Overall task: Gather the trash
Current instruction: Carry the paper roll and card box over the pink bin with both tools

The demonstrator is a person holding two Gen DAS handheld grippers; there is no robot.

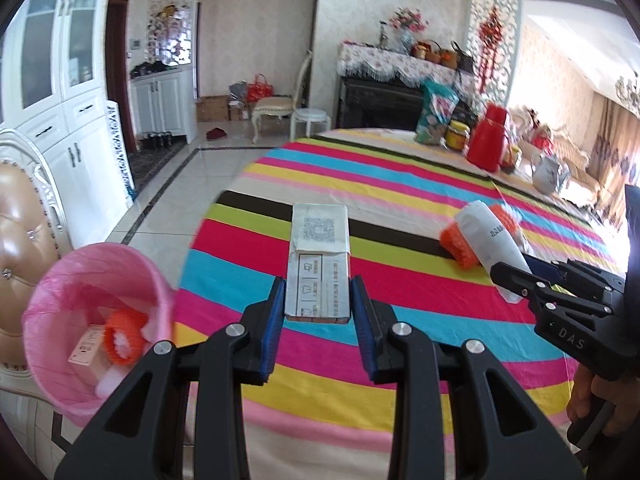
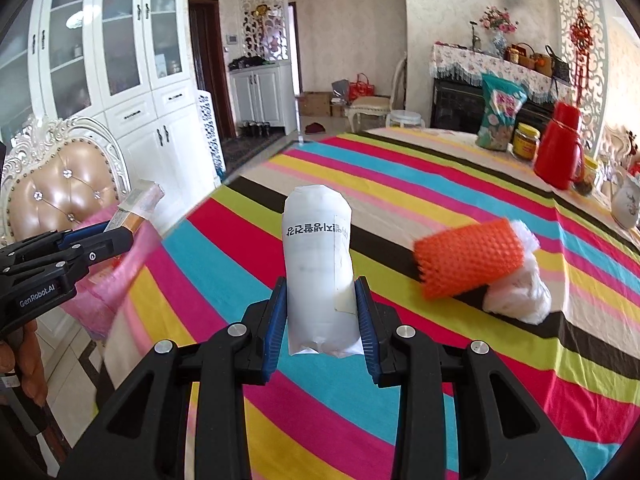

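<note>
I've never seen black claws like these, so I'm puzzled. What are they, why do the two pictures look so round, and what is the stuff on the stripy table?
They are two grabbers, each held in a person's hand, like big tongs. A small camera sits on each grabber and looks along its fingers, and its lens bends the picture round.

One picture comes from the left gripper. It is squeezing a flat cardboard box. Beside the table stands a pink bin with rubbish already inside.

The other picture comes from the right gripper. It is squeezing a white plastic bottle.

On the striped tablecloth lies an orange foam net next to a crumpled white wrapper. Farther back stand a red jug, a yellow-lidded jar and a snack bag.
</note>
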